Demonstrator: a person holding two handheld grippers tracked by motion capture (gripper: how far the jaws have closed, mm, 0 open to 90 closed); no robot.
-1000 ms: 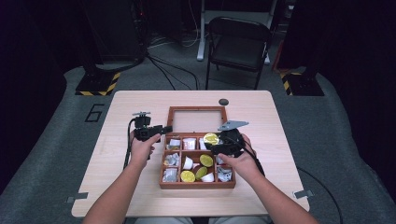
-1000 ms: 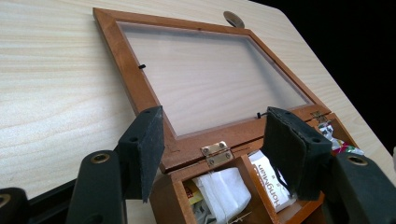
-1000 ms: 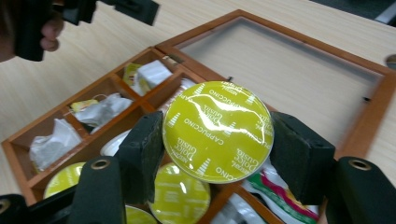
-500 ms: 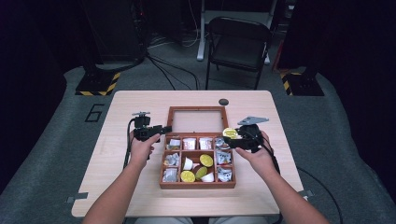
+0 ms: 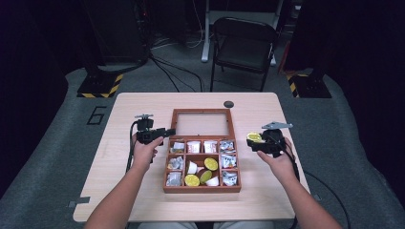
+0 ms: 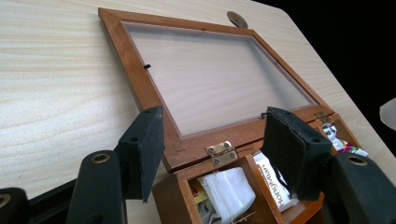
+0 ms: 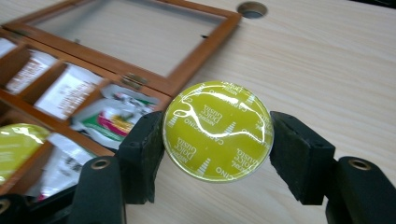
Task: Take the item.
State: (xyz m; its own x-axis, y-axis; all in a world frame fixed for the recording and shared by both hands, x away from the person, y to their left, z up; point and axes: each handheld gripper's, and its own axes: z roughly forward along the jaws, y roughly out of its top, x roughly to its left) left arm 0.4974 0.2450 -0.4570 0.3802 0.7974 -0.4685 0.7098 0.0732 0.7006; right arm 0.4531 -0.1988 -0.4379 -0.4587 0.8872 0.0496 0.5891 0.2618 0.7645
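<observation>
A wooden box (image 5: pixel 201 189) with compartments lies on the table, its glass lid (image 5: pixel 200 123) flat open behind it. Tea bags, green capsules (image 5: pixel 210 163) and white capsules sit inside. My right gripper (image 5: pixel 254 141) hovers over bare table right of the box, shut on a green-topped coffee capsule (image 5: pixel 253 137) (image 7: pixel 217 130). The pads press its rim on both sides. My left gripper (image 5: pixel 168 132) (image 6: pixel 212 154) stays open at the box's back left corner, above the hinge (image 6: pixel 221 151) and a tea bag (image 6: pixel 226 190), gripping nothing.
A round hole (image 5: pixel 229 104) marks the table behind the lid. A dark folding chair (image 5: pixel 243 45) stands beyond the far edge. Bare tabletop (image 5: pixel 267 181) lies to the right of the box and to its left.
My right gripper has carried the green capsule from above the box's right back compartment out to the right, over bare table. The left gripper has kept still.
</observation>
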